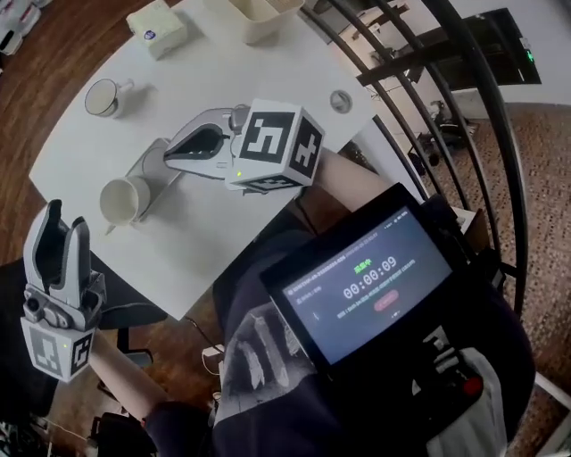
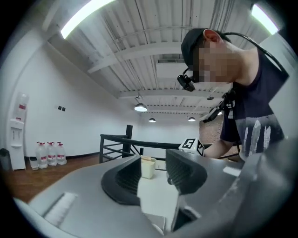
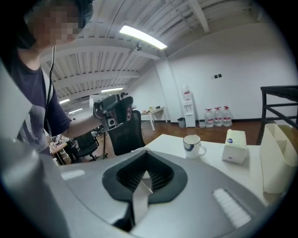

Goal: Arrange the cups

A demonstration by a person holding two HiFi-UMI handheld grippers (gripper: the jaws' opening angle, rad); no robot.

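Two cups stand on the white table (image 1: pixel 223 76). A white mug (image 1: pixel 105 96) with a dark mark is at the far left; it also shows in the right gripper view, mug (image 3: pixel 192 144). A cream cup (image 1: pixel 123 200) sits near the table's front left edge. My right gripper (image 1: pixel 174 152) hovers over the table just right of the cream cup, shut with nothing in it, right gripper (image 3: pixel 146 174). My left gripper (image 1: pixel 65 223) is raised off the table's front left corner, left gripper (image 2: pixel 156 169), its jaws apart with nothing between them.
A tissue box (image 1: pixel 156 29) and a cream container (image 1: pixel 259 16) stand at the table's far side. A small round grey object (image 1: pixel 340 101) lies near the right edge. A black railing (image 1: pixel 428 116) curves past on the right. An office chair (image 3: pixel 123 132) stands beyond the table.
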